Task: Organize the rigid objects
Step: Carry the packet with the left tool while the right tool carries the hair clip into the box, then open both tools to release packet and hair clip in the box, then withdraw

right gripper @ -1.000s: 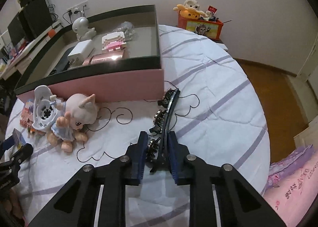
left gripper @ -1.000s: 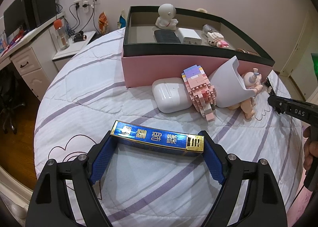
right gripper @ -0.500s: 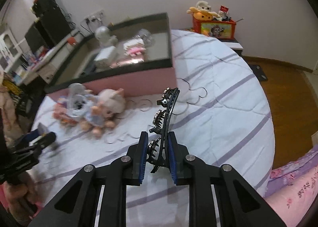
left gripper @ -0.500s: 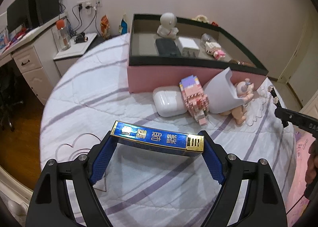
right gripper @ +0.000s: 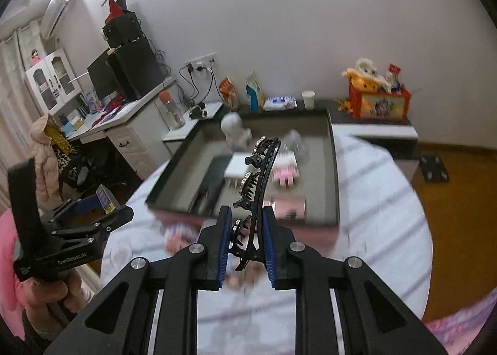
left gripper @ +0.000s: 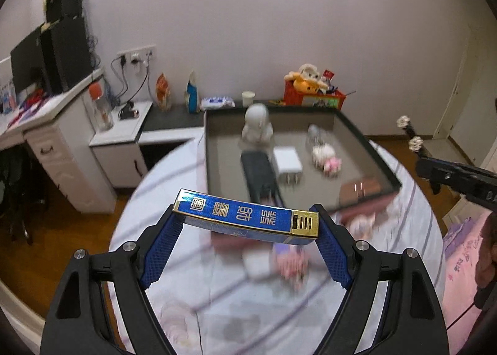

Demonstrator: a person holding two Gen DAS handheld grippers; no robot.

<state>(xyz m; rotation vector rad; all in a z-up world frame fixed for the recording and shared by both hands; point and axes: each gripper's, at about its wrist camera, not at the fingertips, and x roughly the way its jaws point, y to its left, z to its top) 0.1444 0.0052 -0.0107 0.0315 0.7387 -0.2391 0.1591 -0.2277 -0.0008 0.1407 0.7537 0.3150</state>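
My left gripper (left gripper: 245, 227) is shut on a blue and gold box (left gripper: 248, 216), held level high above the bed. My right gripper (right gripper: 245, 230) is shut on a black hair clip (right gripper: 259, 175) with jewelled flowers, held upright in the air. The pink storage box with a dark rim (left gripper: 369, 150) lies ahead of both grippers; inside it are a white figurine (left gripper: 257, 123), a dark flat device (left gripper: 259, 173), a white charger (left gripper: 287, 162) and a pink block toy (left gripper: 326, 157). The left gripper with its box also shows in the right wrist view (right gripper: 105, 201), and the right gripper's clip in the left wrist view (left gripper: 410, 133).
Blurred toys (left gripper: 289, 261) lie on the striped bedspread (left gripper: 413, 215) in front of the storage box. A white desk (left gripper: 62, 137) with a monitor stands at the left. An orange toy box (right gripper: 377, 97) sits on a dark cabinet behind the bed.
Both grippers have risen well above the bed with their objects still held. The storage box interior now shows from above, and the toys on the bed sit lower in view.
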